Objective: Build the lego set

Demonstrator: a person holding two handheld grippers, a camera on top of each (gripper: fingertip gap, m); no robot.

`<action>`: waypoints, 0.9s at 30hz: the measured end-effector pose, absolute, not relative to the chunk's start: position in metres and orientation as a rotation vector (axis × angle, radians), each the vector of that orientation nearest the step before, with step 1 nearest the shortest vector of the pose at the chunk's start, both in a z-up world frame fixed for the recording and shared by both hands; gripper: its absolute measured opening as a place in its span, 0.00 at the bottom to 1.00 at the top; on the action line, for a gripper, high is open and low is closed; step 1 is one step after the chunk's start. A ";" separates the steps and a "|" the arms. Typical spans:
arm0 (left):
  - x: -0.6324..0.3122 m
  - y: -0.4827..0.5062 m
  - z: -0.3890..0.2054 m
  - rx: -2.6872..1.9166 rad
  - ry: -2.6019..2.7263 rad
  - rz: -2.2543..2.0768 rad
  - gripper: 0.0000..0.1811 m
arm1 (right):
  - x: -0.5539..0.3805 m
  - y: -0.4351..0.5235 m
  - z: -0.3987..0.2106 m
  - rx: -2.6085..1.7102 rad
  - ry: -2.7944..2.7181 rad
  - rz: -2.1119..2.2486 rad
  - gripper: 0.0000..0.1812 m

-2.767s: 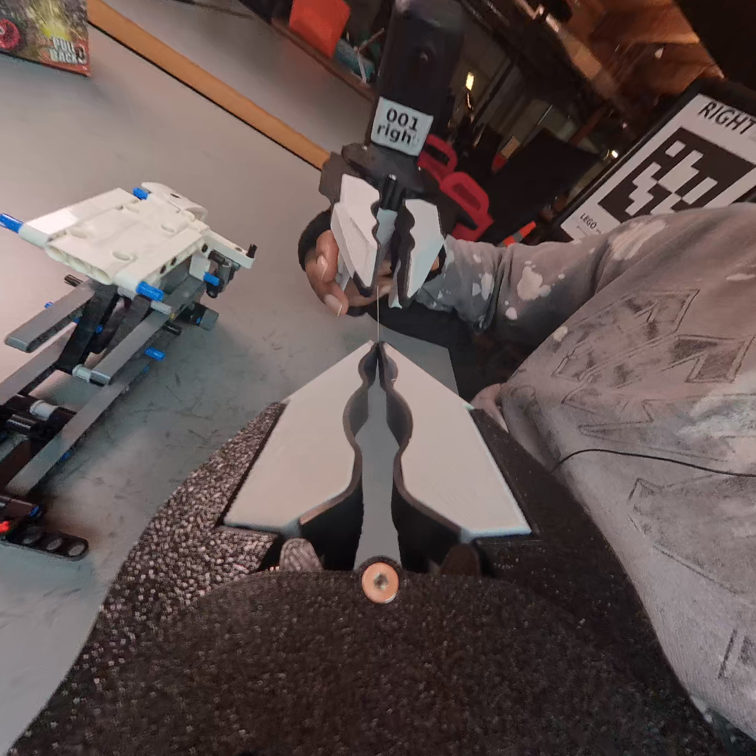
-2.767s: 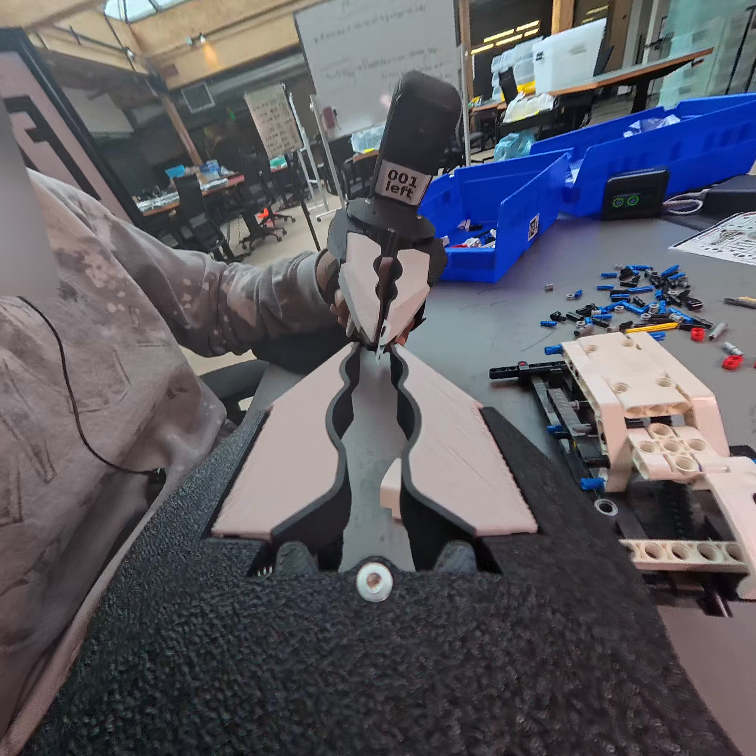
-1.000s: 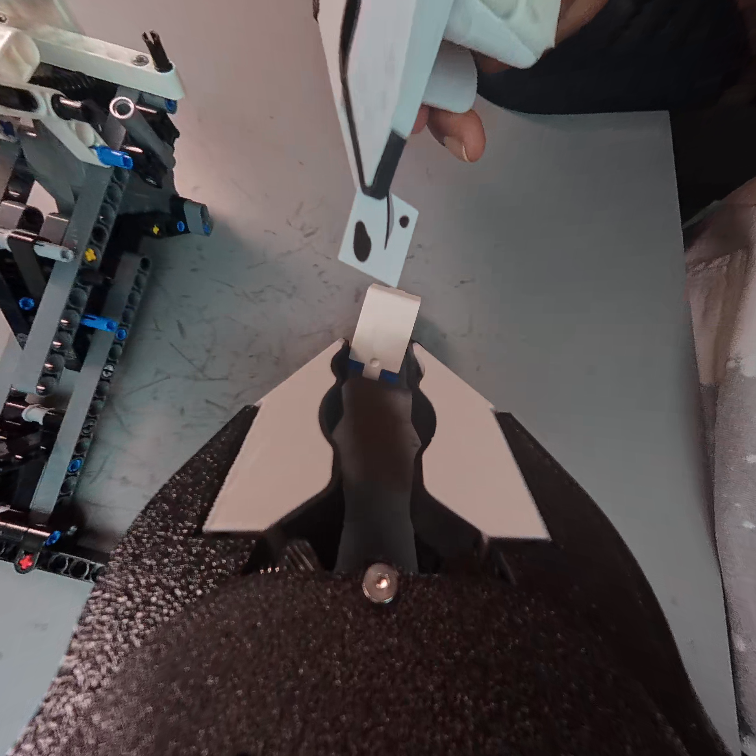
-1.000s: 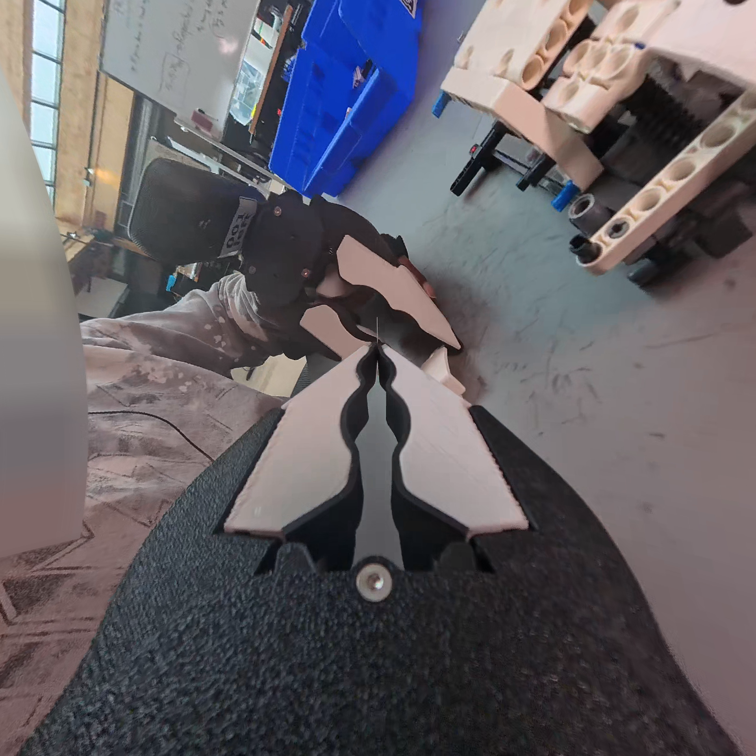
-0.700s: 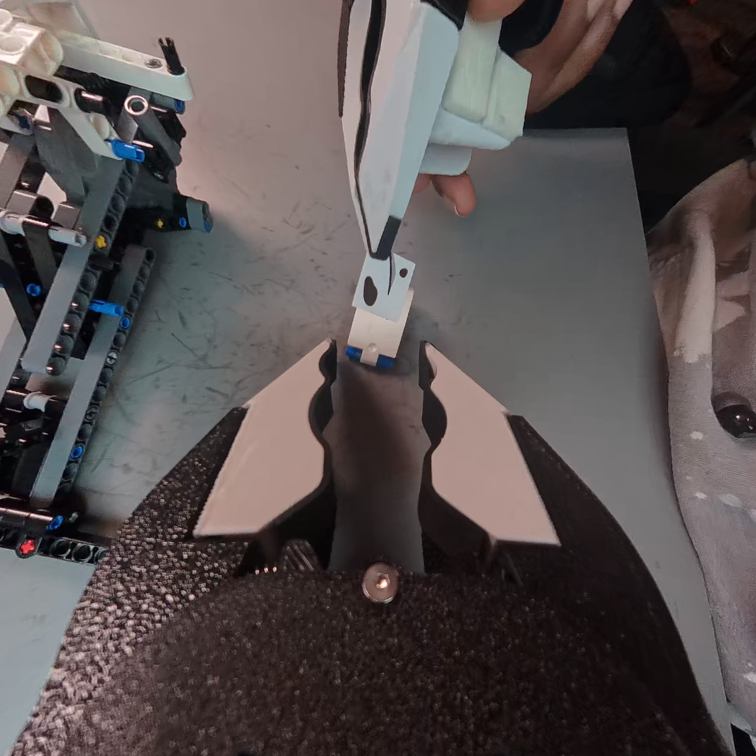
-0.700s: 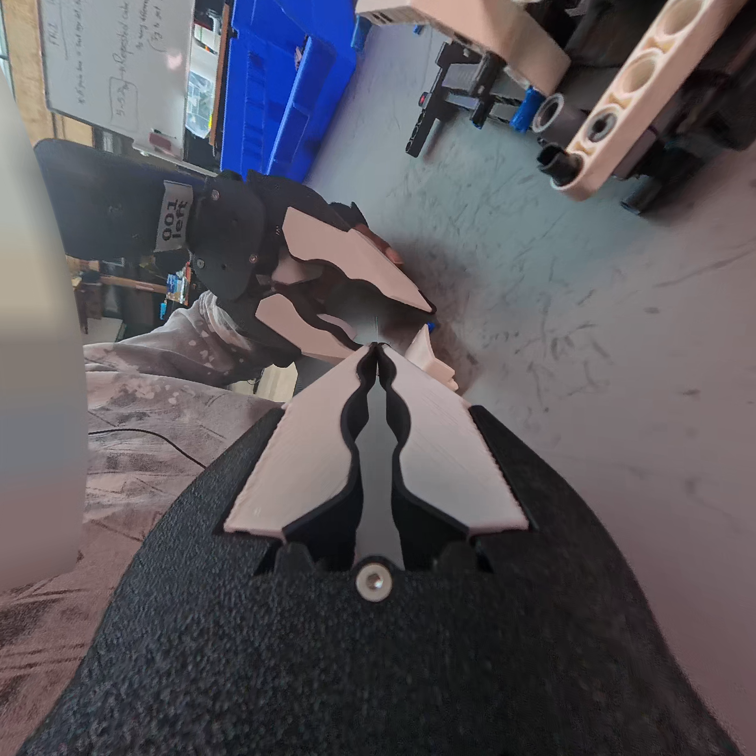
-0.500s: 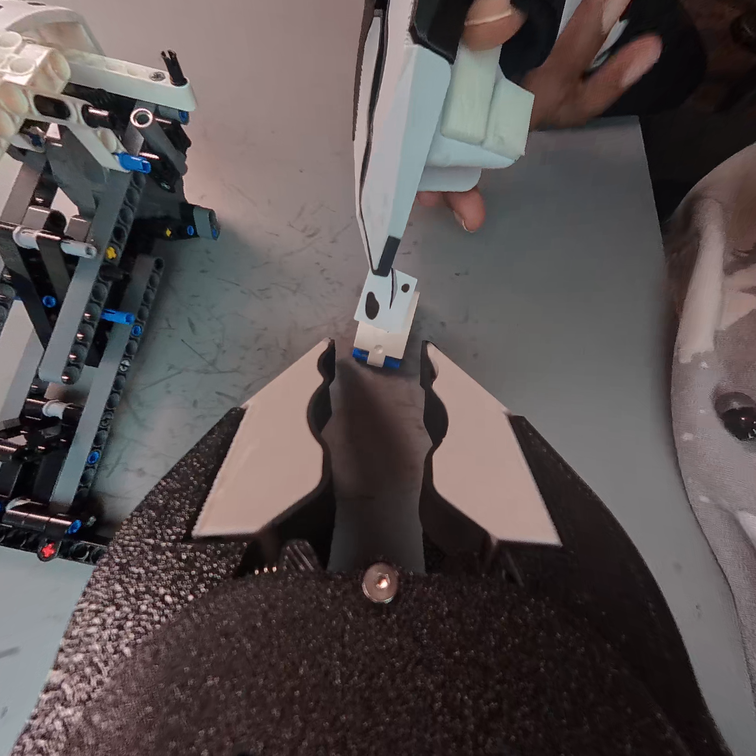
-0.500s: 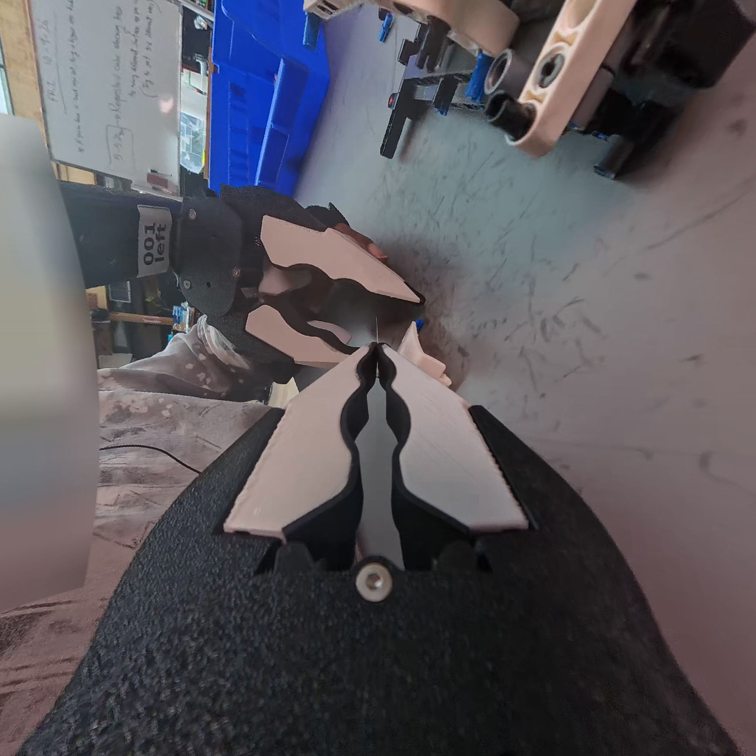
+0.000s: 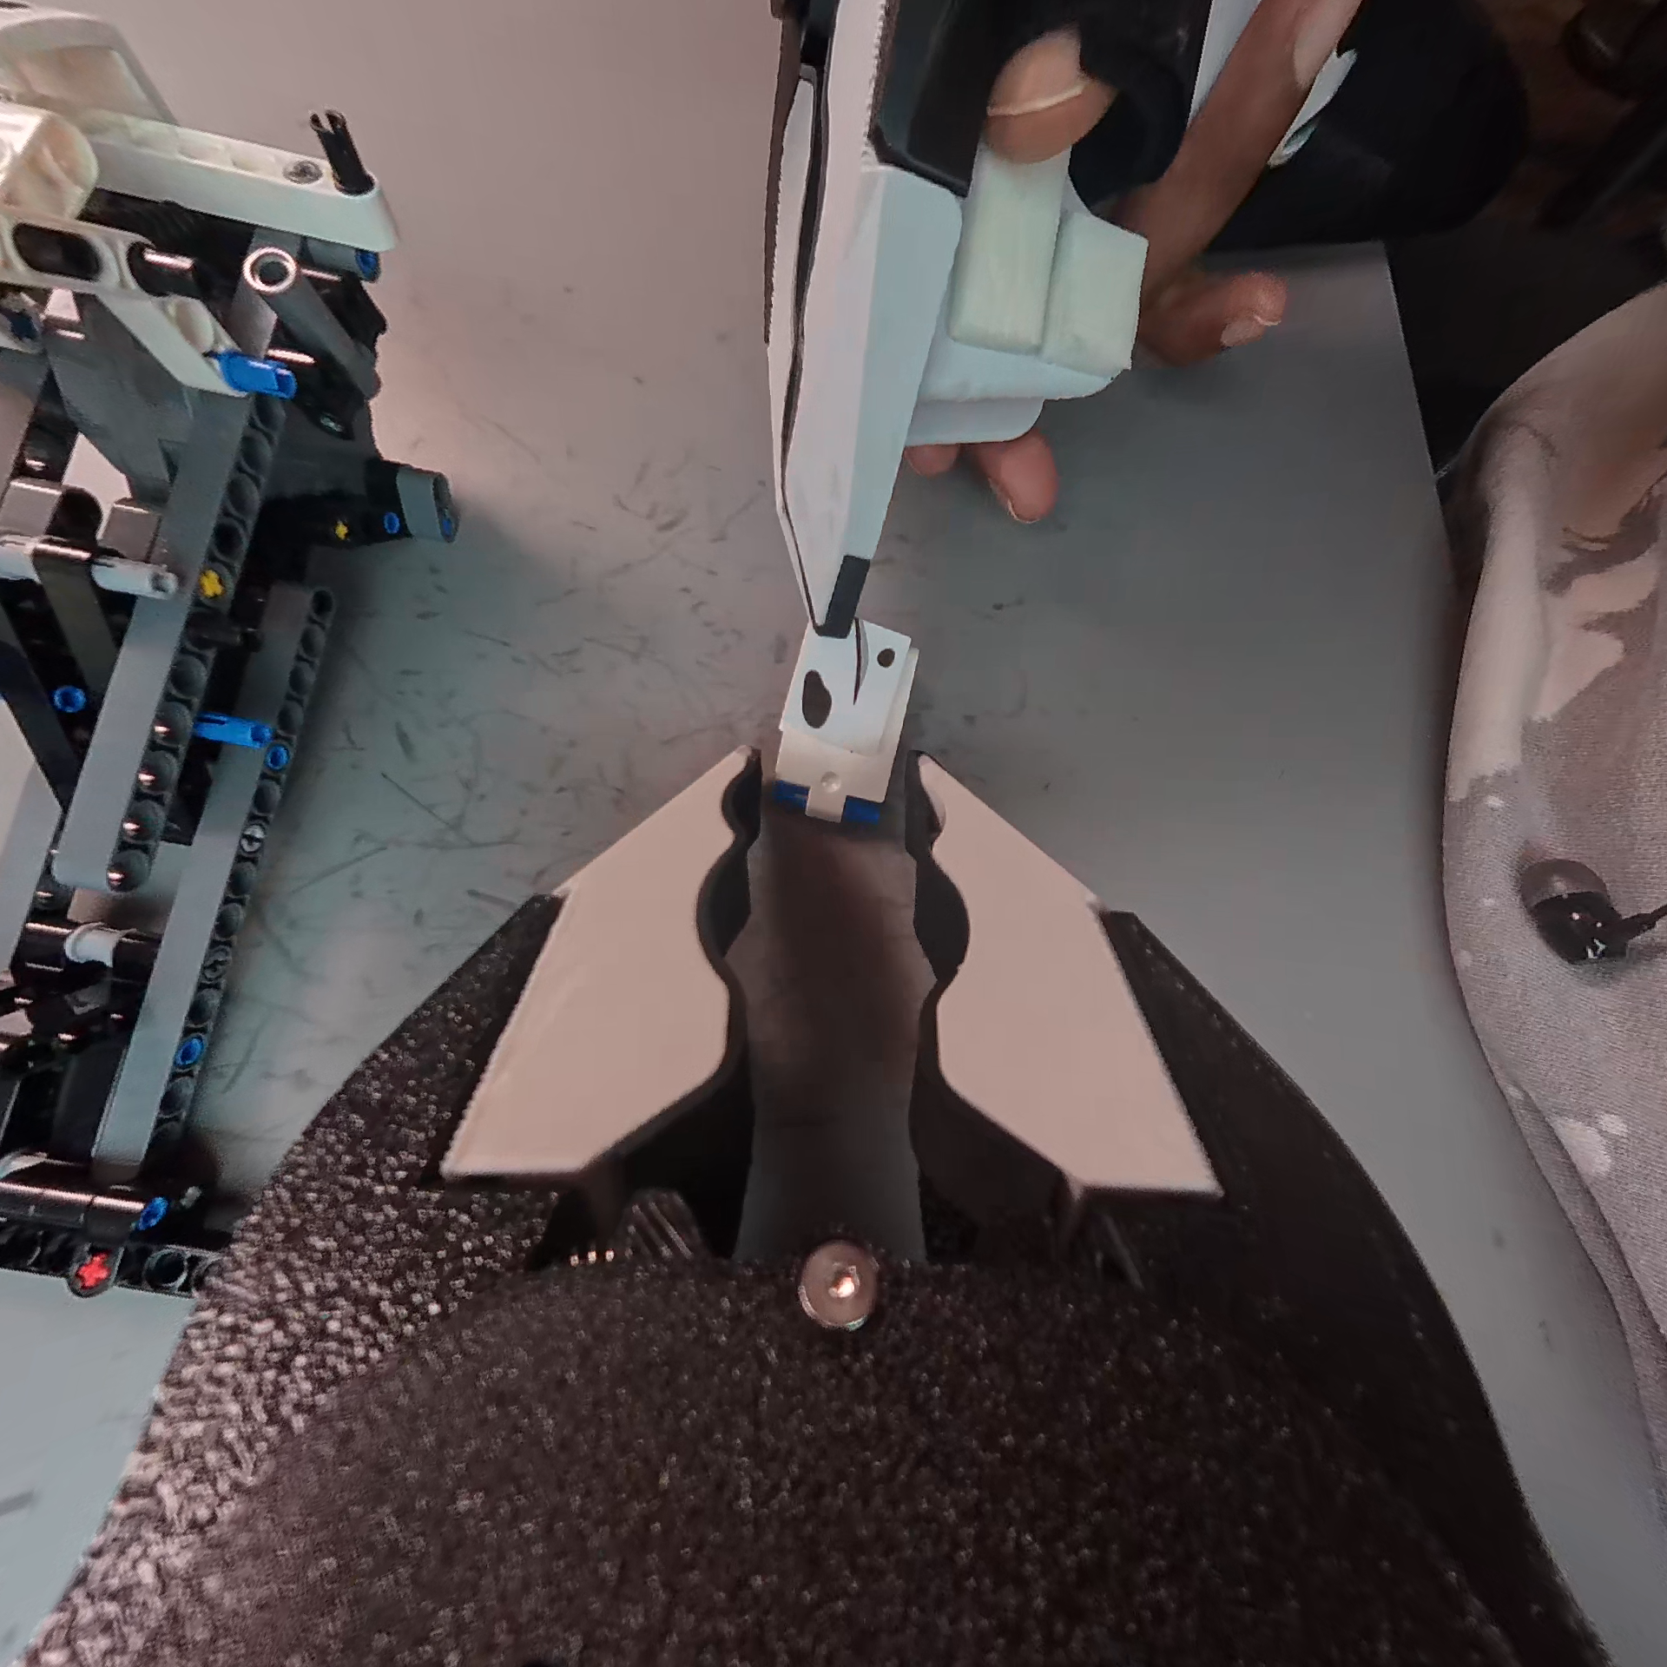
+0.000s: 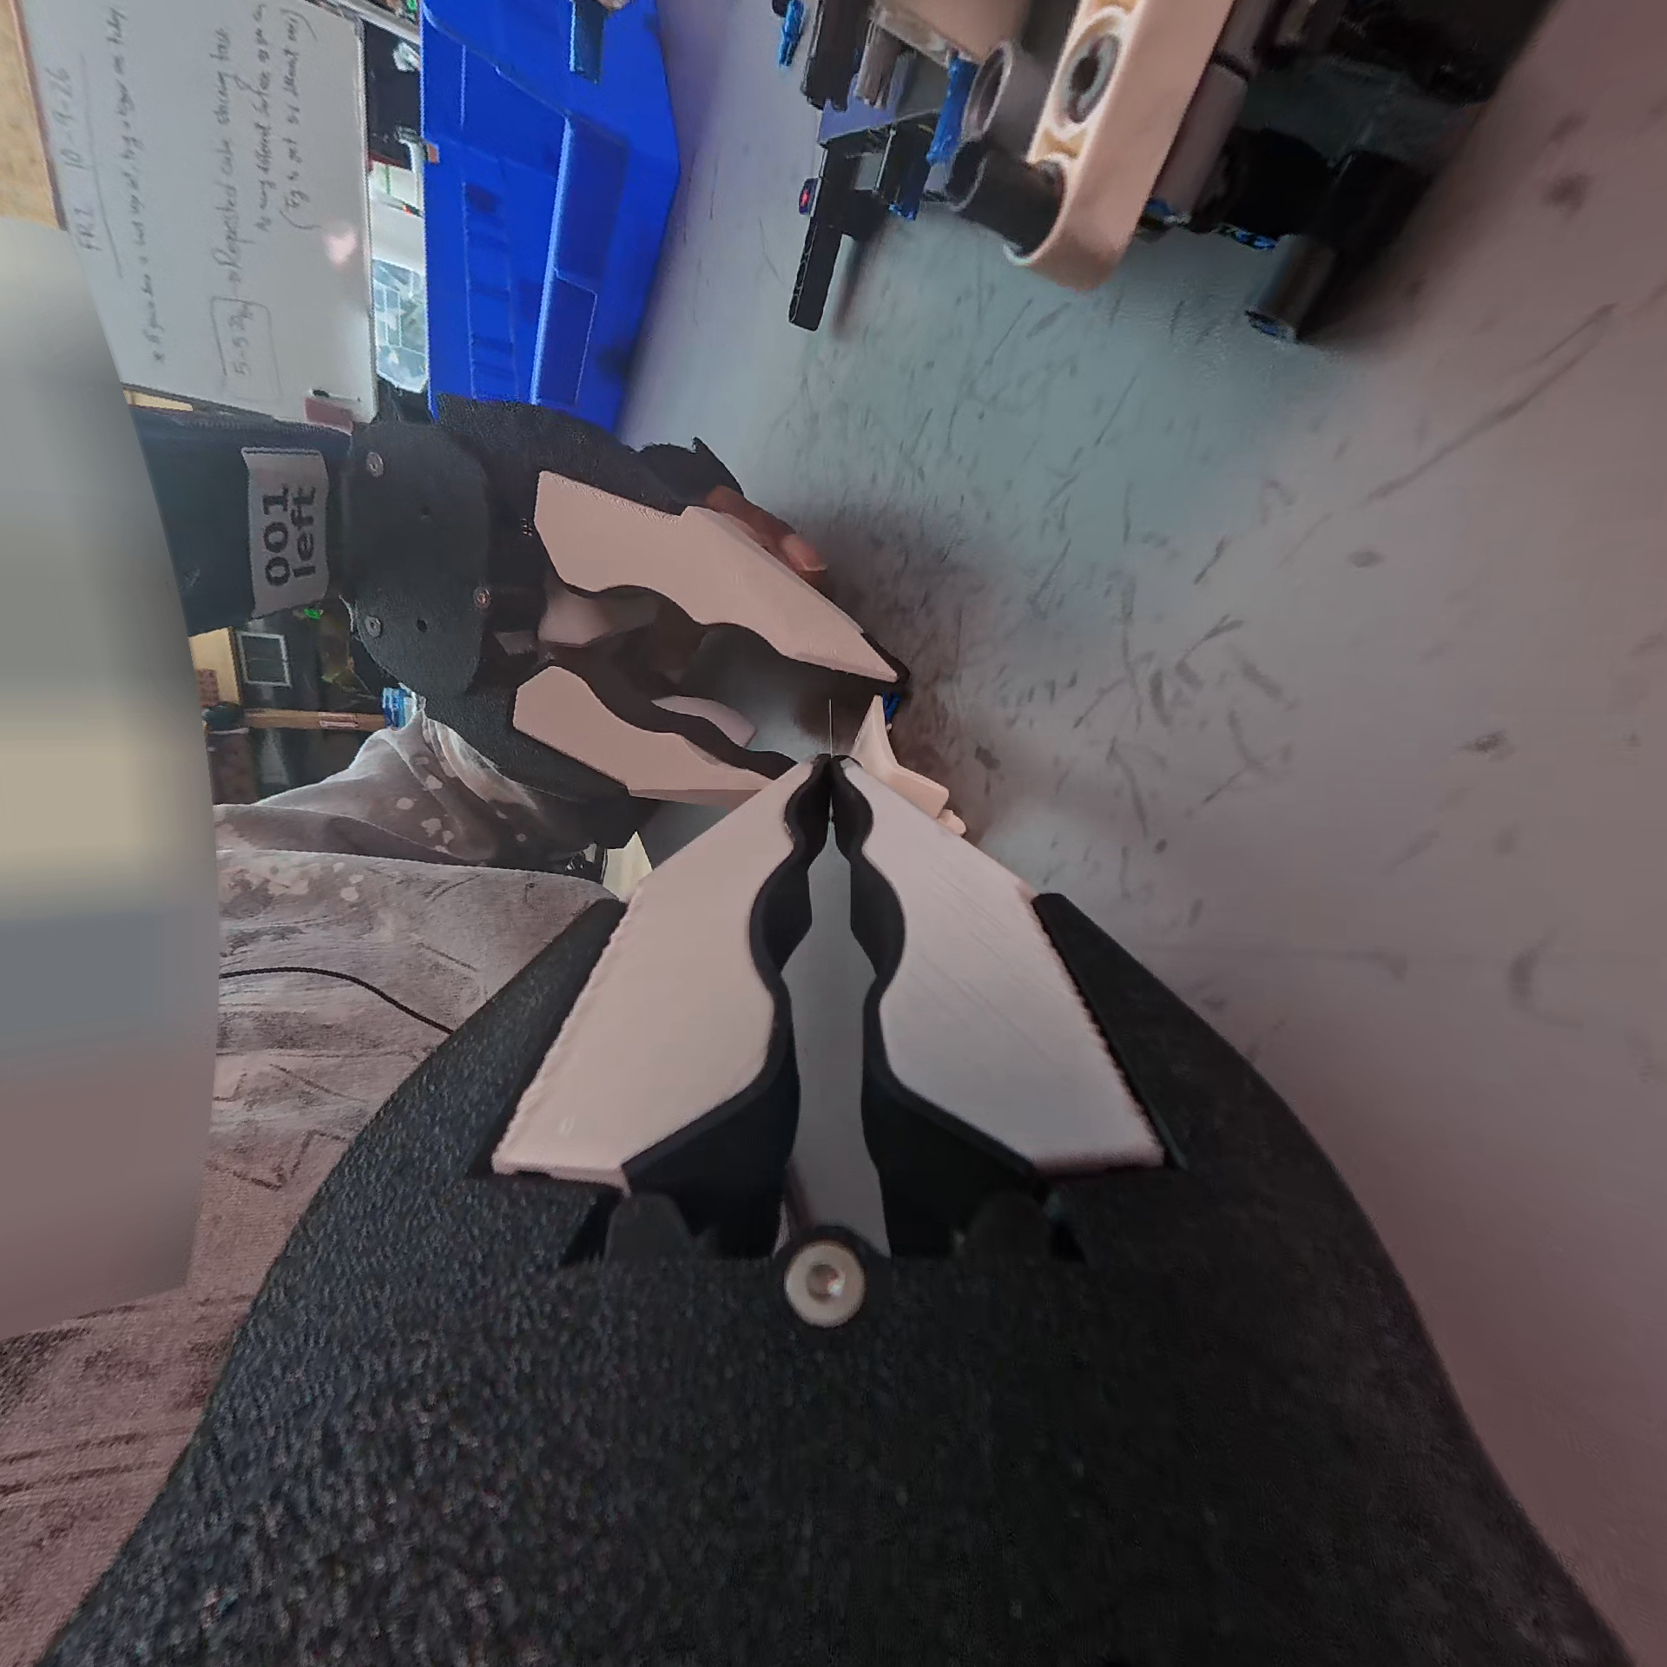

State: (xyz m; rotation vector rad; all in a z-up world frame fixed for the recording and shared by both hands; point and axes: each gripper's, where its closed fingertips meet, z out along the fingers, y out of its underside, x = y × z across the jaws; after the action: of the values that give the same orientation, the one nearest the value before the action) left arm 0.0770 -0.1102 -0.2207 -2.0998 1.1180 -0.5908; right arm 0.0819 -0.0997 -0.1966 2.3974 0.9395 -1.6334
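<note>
White sticker sheet (image 9: 852,690), pinched in the closed right claw (image 9: 834,622), now overlaps the white panel (image 9: 834,780), which lies on the tabletop (image 9: 1173,722) between the left claw's (image 9: 830,767) newly parted fingers; sticker application appears imminent, beside the model (image 9: 171,559).

Lego model (image 9: 153,631): cut off by left and top edges in the left wrist view; blurred and cropped at the top in the right wrist view.
White piece (image 10: 888,767): mostly hidden behind the right gripper (image 10: 825,767) fingertips.
Blue bin (image 10: 541,207): cut off at top; contents unreadable.
</note>
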 end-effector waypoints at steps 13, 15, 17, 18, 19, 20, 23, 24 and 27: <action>0.077 -0.112 -0.224 -2.101 1.148 -0.566 0.14 | 0.080 -0.103 -0.198 2.382 0.951 -1.583 0.00; 0.077 -0.113 -0.224 -2.102 1.153 -0.563 0.14 | 0.080 -0.103 -0.198 2.382 0.954 -1.573 0.00; 0.078 -0.113 -0.225 -2.102 1.159 -0.558 0.14 | 0.080 -0.104 -0.198 2.379 0.958 -1.564 0.00; 0.078 -0.113 -0.225 -2.102 1.161 -0.556 0.13 | 0.080 -0.104 -0.198 2.379 0.964 -1.555 0.00; 0.078 -0.113 -0.225 -2.102 1.161 -0.555 0.13 | 0.080 -0.104 -0.198 2.377 0.967 -1.546 0.00; 0.078 -0.113 -0.225 -2.102 1.161 -0.555 0.13 | 0.080 -0.105 -0.199 2.373 0.970 -1.536 0.00; 0.078 -0.113 -0.225 -2.098 1.166 -0.551 0.13 | 0.081 -0.105 -0.200 2.368 0.980 -1.505 0.00; 0.077 -0.113 -0.225 -2.097 1.168 -0.548 0.13 | 0.082 -0.105 -0.200 2.366 0.985 -1.495 0.00; 0.077 -0.114 -0.225 -2.094 1.173 -0.546 0.13 | 0.082 -0.105 -0.200 2.358 1.004 -1.466 0.00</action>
State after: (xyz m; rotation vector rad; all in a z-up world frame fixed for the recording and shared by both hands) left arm 0.0773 -0.1136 -0.2253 -2.0943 1.1726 -0.5457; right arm 0.0822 -0.1053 -0.2002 2.3583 1.0043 -1.4658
